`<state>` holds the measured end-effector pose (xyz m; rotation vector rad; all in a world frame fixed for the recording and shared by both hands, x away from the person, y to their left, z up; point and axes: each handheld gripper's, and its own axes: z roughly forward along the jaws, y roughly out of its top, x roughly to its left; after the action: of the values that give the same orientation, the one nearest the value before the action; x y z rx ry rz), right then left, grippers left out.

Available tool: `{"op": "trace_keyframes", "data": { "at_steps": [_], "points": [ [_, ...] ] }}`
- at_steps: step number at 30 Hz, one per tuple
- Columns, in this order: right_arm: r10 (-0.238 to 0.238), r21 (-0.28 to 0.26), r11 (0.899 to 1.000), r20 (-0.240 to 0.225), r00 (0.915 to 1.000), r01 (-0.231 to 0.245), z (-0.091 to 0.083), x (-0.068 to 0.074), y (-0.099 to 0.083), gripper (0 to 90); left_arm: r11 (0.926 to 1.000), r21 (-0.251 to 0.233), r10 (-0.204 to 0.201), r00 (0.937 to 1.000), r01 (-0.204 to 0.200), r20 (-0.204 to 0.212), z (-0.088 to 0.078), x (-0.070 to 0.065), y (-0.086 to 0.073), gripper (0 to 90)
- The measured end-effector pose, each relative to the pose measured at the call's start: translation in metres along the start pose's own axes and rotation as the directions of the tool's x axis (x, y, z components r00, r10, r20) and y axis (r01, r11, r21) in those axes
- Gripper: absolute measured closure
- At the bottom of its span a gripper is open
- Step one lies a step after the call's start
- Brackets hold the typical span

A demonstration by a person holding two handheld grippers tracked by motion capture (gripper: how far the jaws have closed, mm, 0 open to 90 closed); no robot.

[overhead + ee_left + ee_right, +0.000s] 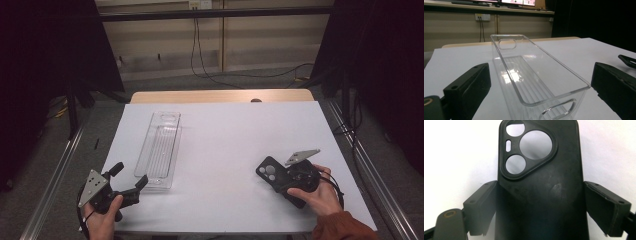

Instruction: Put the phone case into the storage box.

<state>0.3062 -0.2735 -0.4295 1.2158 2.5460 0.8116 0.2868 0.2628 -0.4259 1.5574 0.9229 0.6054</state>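
Your right gripper (540, 207) has its jaws set on both long edges of the black phone case (541, 190), which lies flat on the white table (225, 135) at its near right. Whether they press it, you cannot tell. Your left gripper (131, 182) stands wide open and holds nothing, its jaws either side of the near end of the clear plastic bin (534, 75) at the table's left.

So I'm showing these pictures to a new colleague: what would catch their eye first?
Probably the black phone case at the table's near right, lying between the jaws of the right tongs, its camera cutouts plain in the right gripper view. Next, the clear plastic bin lying lengthwise on the white table, with the open left tongs at its near end.
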Motion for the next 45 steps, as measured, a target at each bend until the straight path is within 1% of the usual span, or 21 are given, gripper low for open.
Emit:
{"op": "trace_keyframes", "data": {
  "at_steps": [5,10,17,20,22,23,25,27,28,30,32,35,36,37,38,39,40,45],
  "points": [
    [0.005,-0.033,0.999,-0.001,1.0,-0.005,-0.0008,0.0005,-0.0001,15.1,1.0,-0.001,-0.001,1.0,0.001,0.002,0.0001,-0.0005,0.0001,2.7],
    [0.019,-0.082,0.996,0.004,0.9998,-0.018,-0.0034,-0.0004,-0.0005,15.1,1.0,-0.003,-0.001,1.0,0.001,0.009,0.0003,-0.0016,0.0008,2.7],
    [0.039,-0.154,0.987,0.012,0.9992,-0.037,-0.0074,-0.0018,-0.0016,15.1,1.0,0.005,0.0,1.0,0.0,0.004,0.001,-0.0021,0.0013,2.9],
    [0.045,-0.177,0.983,0.017,0.9988,-0.041,-0.008,-0.002,-0.0023,15.1,1.0,0.0,-0.008,1.0,0.008,0.005,0.0013,-0.0025,0.0018,3.0],
    [0.049,-0.184,0.982,0.021,0.9986,-0.044,-0.0079,-0.0015,-0.0025,15.1,1.0,0.0,-0.004,1.0,0.004,0.004,0.0012,-0.0023,0.0021,3.0],
    [0.049,-0.199,0.979,0.019,0.9986,-0.044,-0.0076,-0.0013,-0.0026,15.1,1.0,0.002,-0.003,1.0,0.003,0.005,0.0012,-0.0024,0.0021,2.9],
    [0.048,-0.207,0.977,0.02,0.9987,-0.043,-0.0073,-0.0009,-0.0024,15.1,1.0,0.002,0.003,1.0,-0.003,0.009,0.0016,-0.0028,0.0025,2.9],
    [0.043,-0.231,0.972,0.013,0.999,-0.039,-0.0067,-0.0002,-0.0024,15.1,0.9999,0.007,0.012,0.9998,-0.012,0.015,0.0017,-0.0033,0.0028,2.9],
    [0.042,-0.246,0.968,0.011,0.9991,-0.037,-0.0059,0.001,-0.002,15.1,0.9999,0.008,0.012,0.9998,-0.012,0.016,0.0019,-0.0037,0.0029,2.9],
    [0.043,-0.251,0.967,0.008,0.999,-0.04,-0.0058,0.0016,-0.002,15.1,0.9999,0.011,0.012,0.9998,-0.012,0.018,0.0018,-0.0035,0.0032,2.9],
    [0.037,-0.268,0.963,0.006,0.9993,-0.034,-0.0056,0.0026,-0.0019,15.1,1.0,0.006,0.006,0.9999,-0.006,0.016,0.0017,-0.0035,0.0035,2.9],
    [0.045,-0.297,0.954,-0.003,0.999,-0.044,-0.0057,0.0033,-0.0021,15.1,1.0,0.008,0.006,0.9997,-0.006,0.023,0.0017,-0.0035,0.0043,2.8],
    [0.047,-0.301,0.952,-0.003,0.9989,-0.046,-0.0057,0.0036,-0.0021,15.1,1.0,0.003,-0.001,0.9997,0.0,0.025,0.0021,-0.0042,0.0046,2.8],
    [0.049,-0.317,0.947,-0.004,0.9988,-0.048,-0.0059,0.0043,-0.0019,15.1,1.0,0.003,-0.002,0.9996,0.002,0.027,0.0023,-0.0045,0.0051,2.8],
    [0.049,-0.317,0.947,-0.004,0.9988,-0.048,-0.0059,0.0043,-0.0019,15.1,1.0,0.006,0.003,0.9996,-0.003,0.029,0.0026,-0.0045,0.0055,2.8],
    [0.046,-0.33,0.943,-0.008,0.9989,-0.046,-0.0057,0.0053,-0.0016,15.1,0.9999,0.008,0.006,0.9995,-0.006,0.032,0.0028,-0.0046,0.0058,2.8],
    [0.046,-0.33,0.943,-0.008,0.9989,-0.046,-0.0057,0.0053,-0.0016,15.1,0.9999,0.01,0.007,0.9993,-0.007,0.036,0.003,-0.005,0.0059,2.8],
    [0.048,-0.354,0.934,-0.016,0.9987,-0.051,-0.0052,0.0077,-0.0018,15.1,0.9999,0.013,0.008,0.9984,-0.009,0.056,0.0044,-0.0069,0.0076,2.6]
  ]
}}
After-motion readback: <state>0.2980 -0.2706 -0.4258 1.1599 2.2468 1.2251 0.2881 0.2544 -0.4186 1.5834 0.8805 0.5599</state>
